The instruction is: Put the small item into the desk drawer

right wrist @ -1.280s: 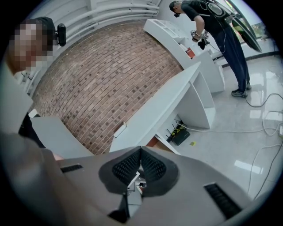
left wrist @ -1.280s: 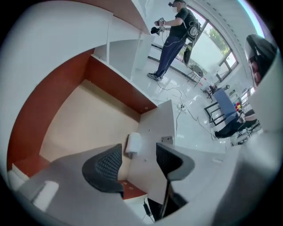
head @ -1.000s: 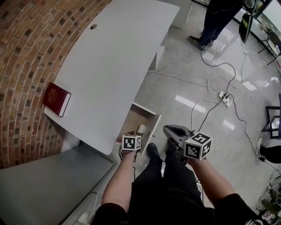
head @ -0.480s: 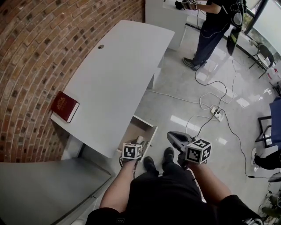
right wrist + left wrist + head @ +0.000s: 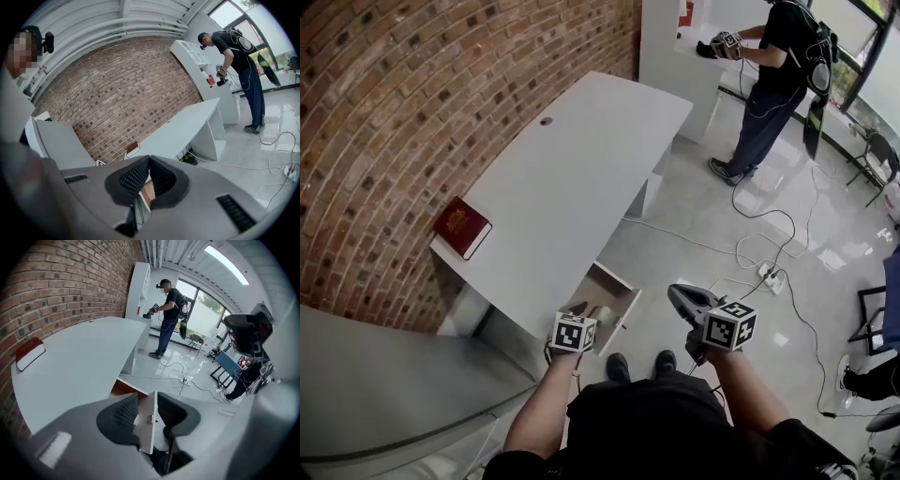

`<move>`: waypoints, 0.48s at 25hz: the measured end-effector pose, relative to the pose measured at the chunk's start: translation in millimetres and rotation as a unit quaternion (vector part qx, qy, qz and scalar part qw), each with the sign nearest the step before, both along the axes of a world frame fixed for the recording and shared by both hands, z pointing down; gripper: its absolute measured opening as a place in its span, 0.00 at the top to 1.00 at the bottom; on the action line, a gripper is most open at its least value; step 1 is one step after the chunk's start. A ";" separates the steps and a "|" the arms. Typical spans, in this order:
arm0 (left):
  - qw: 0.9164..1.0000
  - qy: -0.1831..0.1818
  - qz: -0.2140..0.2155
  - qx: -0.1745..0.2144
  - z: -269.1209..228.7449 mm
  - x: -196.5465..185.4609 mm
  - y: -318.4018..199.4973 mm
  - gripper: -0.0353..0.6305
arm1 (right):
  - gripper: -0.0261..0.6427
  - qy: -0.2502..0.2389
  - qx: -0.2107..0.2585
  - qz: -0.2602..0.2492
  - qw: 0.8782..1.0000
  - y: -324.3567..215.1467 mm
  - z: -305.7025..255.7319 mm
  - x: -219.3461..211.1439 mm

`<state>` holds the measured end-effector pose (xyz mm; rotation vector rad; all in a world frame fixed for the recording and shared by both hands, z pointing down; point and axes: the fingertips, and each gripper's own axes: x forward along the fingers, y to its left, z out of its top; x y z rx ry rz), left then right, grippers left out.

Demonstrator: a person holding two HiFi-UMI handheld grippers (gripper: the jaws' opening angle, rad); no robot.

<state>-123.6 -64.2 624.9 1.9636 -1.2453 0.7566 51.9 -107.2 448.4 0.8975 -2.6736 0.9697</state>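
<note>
The white desk [image 5: 581, 159] has its drawer [image 5: 623, 302] pulled open below the near corner. A small pale thing [image 5: 597, 312] shows inside it; I cannot tell what it is. My left gripper [image 5: 578, 310] hovers at the drawer's near side. In the left gripper view [image 5: 146, 397] its jaws are closing, and the drawer's white front panel [image 5: 145, 420] shows in the gap, with the pads clear of it. My right gripper [image 5: 677, 292] hangs to the right of the drawer, over the floor. Its jaws [image 5: 148, 161] meet at the tips with nothing between them.
A red book [image 5: 461, 228] lies on the desk's left end by the brick wall. A grey surface [image 5: 394, 375] runs at lower left. Cables and a power strip [image 5: 766, 275] lie on the floor. A person [image 5: 778, 75] stands at the far counter. My shoes [image 5: 639, 364] are by the drawer.
The head view has tilted up, so the desk sits lower and the far person shows more. Both grippers stay beside the open drawer.
</note>
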 end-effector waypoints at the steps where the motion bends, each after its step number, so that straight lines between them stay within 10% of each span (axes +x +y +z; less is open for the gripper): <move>1: 1.000 0.004 -0.009 0.002 -3.4 1.6 0.7 0.74 | 0.94 -0.002 0.004 -0.008 1.000 -0.5 -2.5 1.2; 12: 0.996 -0.001 -0.065 0.066 -66.7 55.6 -16.7 0.81 | 0.94 0.044 0.037 -0.057 0.997 -16.3 3.0 84.4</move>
